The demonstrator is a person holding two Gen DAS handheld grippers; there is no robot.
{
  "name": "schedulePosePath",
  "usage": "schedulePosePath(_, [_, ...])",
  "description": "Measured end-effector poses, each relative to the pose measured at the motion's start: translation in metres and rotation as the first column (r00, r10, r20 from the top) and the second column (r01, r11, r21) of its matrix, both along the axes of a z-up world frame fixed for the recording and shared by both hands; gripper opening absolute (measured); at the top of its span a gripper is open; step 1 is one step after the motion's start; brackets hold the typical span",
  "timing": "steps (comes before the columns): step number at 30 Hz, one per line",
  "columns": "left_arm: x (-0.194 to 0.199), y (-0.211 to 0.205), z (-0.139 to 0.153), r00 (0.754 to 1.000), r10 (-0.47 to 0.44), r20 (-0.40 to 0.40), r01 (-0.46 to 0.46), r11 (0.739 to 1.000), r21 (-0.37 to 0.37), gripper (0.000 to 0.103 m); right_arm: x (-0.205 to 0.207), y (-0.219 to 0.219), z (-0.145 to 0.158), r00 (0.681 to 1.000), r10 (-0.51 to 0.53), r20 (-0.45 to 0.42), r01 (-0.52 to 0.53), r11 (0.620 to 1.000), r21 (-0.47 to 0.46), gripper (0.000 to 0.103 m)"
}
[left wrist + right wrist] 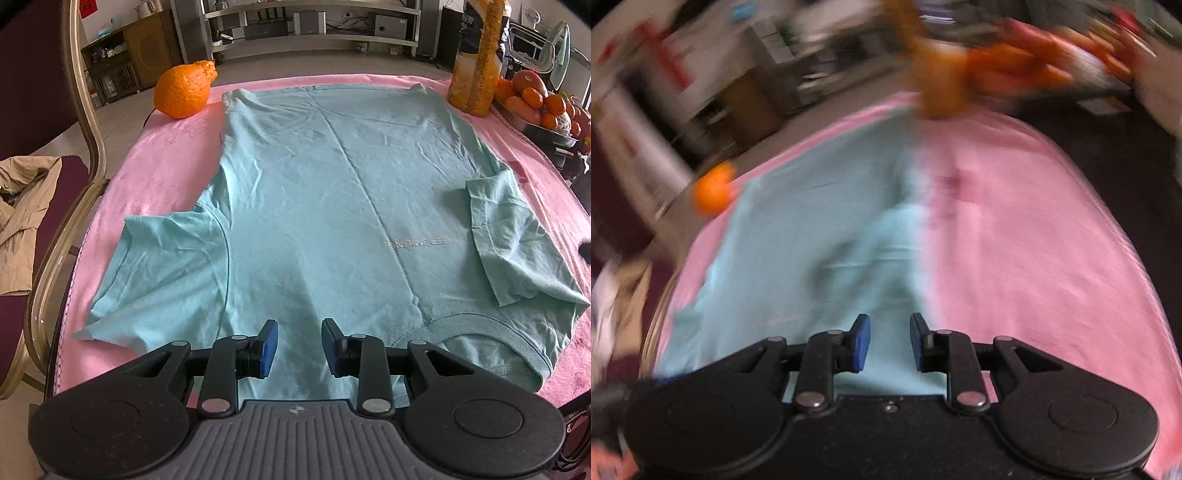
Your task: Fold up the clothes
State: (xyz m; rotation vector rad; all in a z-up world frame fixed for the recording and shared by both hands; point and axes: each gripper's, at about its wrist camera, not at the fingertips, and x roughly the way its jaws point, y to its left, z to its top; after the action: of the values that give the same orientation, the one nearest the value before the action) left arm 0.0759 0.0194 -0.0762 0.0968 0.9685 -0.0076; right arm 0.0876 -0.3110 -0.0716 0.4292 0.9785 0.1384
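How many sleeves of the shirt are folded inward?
1. The right-side sleeve is folded onto the shirt; the left-side sleeve lies spread on the pink cloth.

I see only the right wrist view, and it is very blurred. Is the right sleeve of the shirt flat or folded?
Observer: In the left wrist view the right sleeve is already folded in over the body of the light blue t-shirt.
Operator: And the other sleeve?
Observer: The left sleeve lies spread out flat on the pink cloth.
Operator: Does the left gripper hold something?
Observer: No. The left gripper is open, and it is over the shoulder area, beside the collar.
Operator: Is there anything near the hem?
Observer: An orange fruit sits at the far left corner, and a yellow package stands at the far right.
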Motion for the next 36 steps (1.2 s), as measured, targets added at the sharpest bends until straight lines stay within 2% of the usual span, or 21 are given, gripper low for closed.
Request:
schedulePosePath(1, [0.000,0.000,-0.001,1.000,0.000,-0.001,0.000,1.000,0.003,0.031,-0.001,-0.012,-0.005,0.998,-0.048,-0.029,0.048,0.999,0.013,0.023])
schedulePosePath(2, [0.000,-0.001,-0.001,1.000,0.000,-0.002,0.000,1.000,0.006,0.031,-0.002,-0.016,-0.009,0.997,-0.054,-0.053,0.055,0.998,0.015,0.023])
schedulePosePath(6, [0.001,-0.003,-0.003,1.000,0.000,-0.006,0.001,1.000,0.017,0.031,-0.004,-0.010,-0.021,0.993,-0.011,-0.116,0.009,1.000,-0.017,0.024])
schedulePosePath(7, [0.001,-0.003,-0.004,1.000,-0.001,-0.007,0.001,1.000,0.020,0.031,-0.002,-0.008,-0.023,0.991,-0.004,-0.130,-0.001,0.999,-0.034,0.021])
schedulePosePath(8, [0.001,-0.003,-0.005,1.000,0.000,-0.008,0.000,1.000,0.023,0.031,-0.002,-0.005,-0.024,0.991,0.004,-0.137,-0.011,0.999,-0.050,0.001])
schedulePosePath(10, [0.001,-0.002,-0.006,1.000,0.007,-0.011,-0.006,1.000,0.029,0.031,-0.004,0.006,-0.021,0.992,0.011,-0.127,-0.027,0.992,-0.125,0.002])
schedulePosePath(13, [0.001,-0.001,-0.006,1.000,0.012,-0.017,-0.012,0.999,0.030,0.031,-0.005,0.021,-0.022,0.994,0.002,-0.112,-0.043,0.931,-0.362,0.000])
schedulePosePath(14, [0.000,-0.001,-0.006,1.000,0.011,-0.015,-0.011,0.999,0.031,0.031,-0.005,0.026,-0.021,0.994,0.021,-0.110,-0.062,0.919,-0.389,0.000])
schedulePosePath(17, [-0.001,-0.002,-0.004,1.000,0.005,-0.008,-0.005,0.999,0.032,0.031,-0.006,0.028,-0.017,0.994,0.040,-0.101,-0.074,0.928,-0.366,0.006])
schedulePosePath(18, [-0.001,-0.002,-0.004,1.000,0.003,-0.007,-0.003,0.999,0.032,0.031,-0.006,0.027,-0.013,0.996,0.031,-0.082,-0.058,0.934,-0.353,0.012])
schedulePosePath(20, [-0.002,-0.003,-0.004,1.000,-0.002,-0.008,0.002,1.000,0.030,0.031,-0.011,0.025,-0.001,0.999,0.019,-0.026,-0.026,0.947,-0.322,0.017])
schedulePosePath(24, [-0.002,-0.006,-0.004,1.000,-0.012,-0.009,0.012,0.999,0.033,0.031,-0.014,0.034,0.011,0.994,0.082,0.067,-0.071,0.985,-0.155,0.017])
schedulePosePath(27, [-0.002,-0.006,-0.006,1.000,-0.015,-0.018,0.016,0.999,0.034,0.031,-0.003,0.053,0.001,0.988,0.150,0.032,-0.148,0.987,-0.057,0.017])
schedulePosePath(30, [-0.002,-0.003,-0.006,1.000,-0.006,-0.021,0.007,0.999,0.033,0.031,0.011,0.077,-0.017,0.980,0.196,-0.029,-0.198,0.975,-0.103,0.016])
schedulePosePath(32, [-0.003,-0.001,-0.003,1.000,0.000,-0.011,0.001,1.000,0.031,0.031,0.008,0.090,-0.020,0.973,0.227,-0.049,-0.233,0.951,-0.205,0.006])
schedulePosePath(34, [-0.003,0.001,0.001,1.000,0.004,0.006,-0.004,1.000,0.028,0.031,0.001,0.093,-0.015,0.963,0.251,-0.102,-0.270,0.924,-0.271,0.006])
schedulePosePath(36, [-0.004,0.003,0.005,1.000,0.009,0.023,-0.009,1.000,0.025,0.031,-0.006,0.086,-0.013,0.962,0.239,-0.132,-0.266,0.927,-0.263,0.006])
